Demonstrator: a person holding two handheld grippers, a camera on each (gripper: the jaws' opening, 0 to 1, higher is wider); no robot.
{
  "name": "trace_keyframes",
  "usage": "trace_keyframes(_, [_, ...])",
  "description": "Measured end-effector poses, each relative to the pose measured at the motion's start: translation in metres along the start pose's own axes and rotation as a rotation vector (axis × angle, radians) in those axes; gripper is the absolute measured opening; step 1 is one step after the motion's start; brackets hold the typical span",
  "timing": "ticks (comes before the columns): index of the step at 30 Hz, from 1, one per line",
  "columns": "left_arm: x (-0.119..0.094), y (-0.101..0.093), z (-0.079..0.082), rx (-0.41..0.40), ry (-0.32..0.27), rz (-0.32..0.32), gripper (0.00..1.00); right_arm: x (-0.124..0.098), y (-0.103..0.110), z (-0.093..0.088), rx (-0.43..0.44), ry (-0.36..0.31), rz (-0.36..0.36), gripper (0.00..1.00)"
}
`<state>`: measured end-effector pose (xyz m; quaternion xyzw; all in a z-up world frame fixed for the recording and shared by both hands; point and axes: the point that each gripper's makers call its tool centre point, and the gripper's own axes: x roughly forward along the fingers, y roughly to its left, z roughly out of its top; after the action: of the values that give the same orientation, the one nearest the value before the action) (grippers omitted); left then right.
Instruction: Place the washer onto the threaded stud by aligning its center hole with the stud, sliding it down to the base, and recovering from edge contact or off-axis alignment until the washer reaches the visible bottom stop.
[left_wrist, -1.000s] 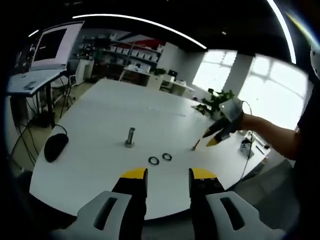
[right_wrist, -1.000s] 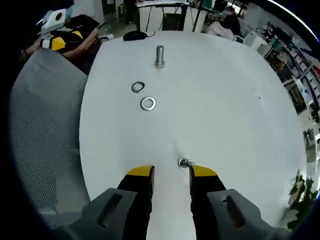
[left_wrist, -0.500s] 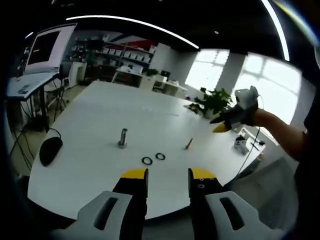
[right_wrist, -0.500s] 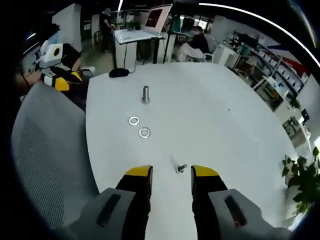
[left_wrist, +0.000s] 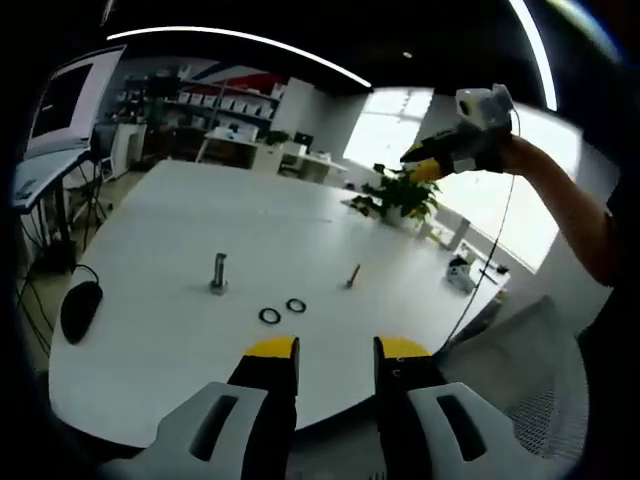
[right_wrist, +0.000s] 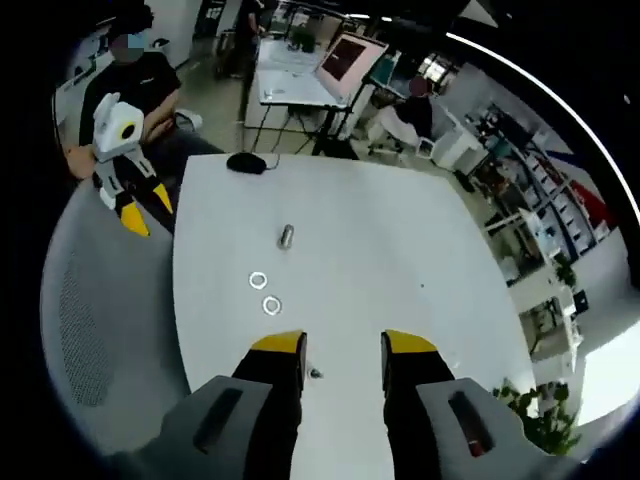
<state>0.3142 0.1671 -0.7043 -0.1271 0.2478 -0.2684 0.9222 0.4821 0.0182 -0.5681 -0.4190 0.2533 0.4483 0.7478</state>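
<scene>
An upright threaded stud (left_wrist: 218, 273) stands on the white table (left_wrist: 150, 230). Two washers (left_wrist: 269, 316) (left_wrist: 296, 305) lie flat just to its right, near the front. My left gripper (left_wrist: 335, 350) hovers off the table's near edge, open and holding nothing. The right gripper (left_wrist: 420, 163) is held high in the air at the upper right. In the right gripper view the stud (right_wrist: 287, 236) and both washers (right_wrist: 258, 282) (right_wrist: 271, 306) look small, far below my open right gripper (right_wrist: 343, 345). The left gripper (right_wrist: 147, 208) sits at the left beside the table.
A small bolt (left_wrist: 353, 275) lies on the table right of the washers, also seen as the bolt (right_wrist: 315, 374) by my right jaw. A black mouse (left_wrist: 75, 310) rests at the left edge. A grey mesh chair (right_wrist: 90, 330) stands close by. Desks and monitors fill the background.
The right gripper has lifted well up and away from the table, so the stud and washers look smaller in its view. The left gripper view has drifted slightly. Nothing on the table moved.
</scene>
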Motion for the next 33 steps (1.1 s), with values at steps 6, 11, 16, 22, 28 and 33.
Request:
trace_keyframes(6, [0.001, -0.009, 0.002, 0.022, -0.007, -0.063, 0.29, 0.020, 0.006, 0.027, -0.119, 0.018, 0.063, 0.33])
trace_keyframes(11, [0.003, -0.017, 0.003, 0.026, -0.010, -0.133, 0.31, 0.050, 0.035, 0.025, -0.192, 0.033, 0.182, 0.31])
trace_keyframes(16, [0.006, -0.026, 0.001, 0.036, 0.007, -0.184, 0.29, 0.094, 0.062, -0.004, -0.193, 0.118, 0.286, 0.31])
trace_keyframes(22, [0.010, -0.036, 0.002, 0.079, 0.012, -0.215, 0.27, 0.142, 0.109, -0.040, -0.224, 0.232, 0.427, 0.31])
trace_keyframes(28, [0.014, -0.043, 0.001, 0.085, 0.023, -0.238, 0.24, 0.185, 0.125, -0.063, -0.320, 0.304, 0.484, 0.31])
trace_keyframes(33, [0.013, -0.035, 0.007, 0.059, -0.014, -0.204, 0.25, 0.218, 0.127, -0.073, -0.321, 0.324, 0.491, 0.31])
